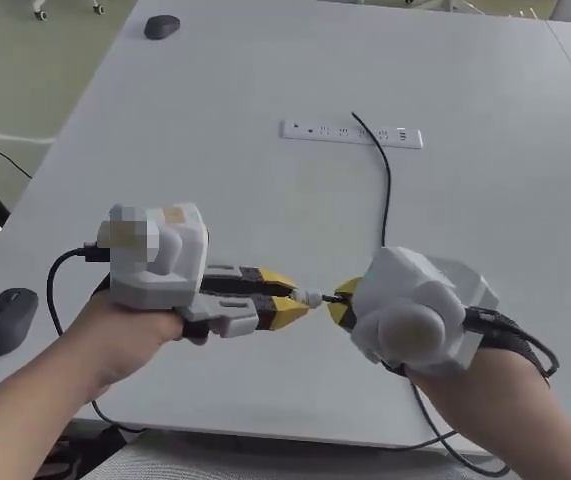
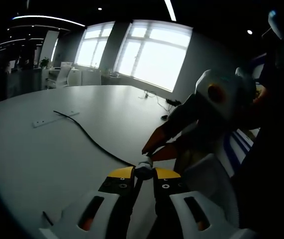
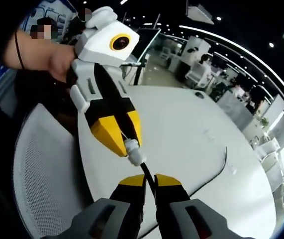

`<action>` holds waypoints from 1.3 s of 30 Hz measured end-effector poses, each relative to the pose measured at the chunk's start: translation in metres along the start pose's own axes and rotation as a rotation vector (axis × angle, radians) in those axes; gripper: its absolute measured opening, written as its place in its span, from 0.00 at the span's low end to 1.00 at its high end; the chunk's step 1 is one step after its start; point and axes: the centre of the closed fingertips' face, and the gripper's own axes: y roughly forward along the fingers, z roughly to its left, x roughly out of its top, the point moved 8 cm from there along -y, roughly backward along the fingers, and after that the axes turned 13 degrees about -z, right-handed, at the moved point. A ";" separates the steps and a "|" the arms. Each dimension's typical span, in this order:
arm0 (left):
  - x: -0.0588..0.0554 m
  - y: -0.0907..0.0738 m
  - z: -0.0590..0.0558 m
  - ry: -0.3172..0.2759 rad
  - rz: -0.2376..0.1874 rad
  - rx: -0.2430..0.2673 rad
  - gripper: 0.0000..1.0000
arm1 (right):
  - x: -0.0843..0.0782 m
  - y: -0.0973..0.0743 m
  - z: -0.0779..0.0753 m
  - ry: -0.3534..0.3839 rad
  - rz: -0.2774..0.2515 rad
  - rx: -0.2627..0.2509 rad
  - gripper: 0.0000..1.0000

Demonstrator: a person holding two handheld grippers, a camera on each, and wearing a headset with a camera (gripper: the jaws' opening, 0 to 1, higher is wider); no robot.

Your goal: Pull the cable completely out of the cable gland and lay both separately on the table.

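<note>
The small white cable gland [image 1: 312, 297] hangs above the table's near edge, pinched by the yellow tips of my left gripper [image 1: 300, 300], which points right. My right gripper [image 1: 337, 298] faces it from the right, shut on the black cable [image 1: 387, 190] just behind the gland. From there the cable trails away across the table toward the power strip. In the left gripper view the gland [image 2: 143, 169] sits between the left gripper [image 2: 142, 174] tips. In the right gripper view the cable [image 3: 148, 175] runs from the gland [image 3: 134, 152] into the right gripper [image 3: 150, 180].
A white power strip [image 1: 351, 133] lies at mid-table with the cable's far end across it. One dark mouse [image 1: 5, 320] rests near the left edge, another [image 1: 162, 26] at the far end. A white mesh chair [image 3: 47, 164] stands below the near edge.
</note>
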 end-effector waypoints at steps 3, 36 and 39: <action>0.001 0.000 0.000 0.003 -0.002 0.003 0.15 | -0.005 -0.002 -0.005 0.022 0.001 -0.010 0.01; 0.000 0.001 -0.004 0.008 0.002 0.024 0.15 | -0.090 -0.018 -0.033 0.591 0.032 -0.251 0.02; -0.001 0.002 -0.005 0.007 0.002 0.026 0.15 | -0.099 -0.017 -0.030 0.713 0.036 -0.272 0.02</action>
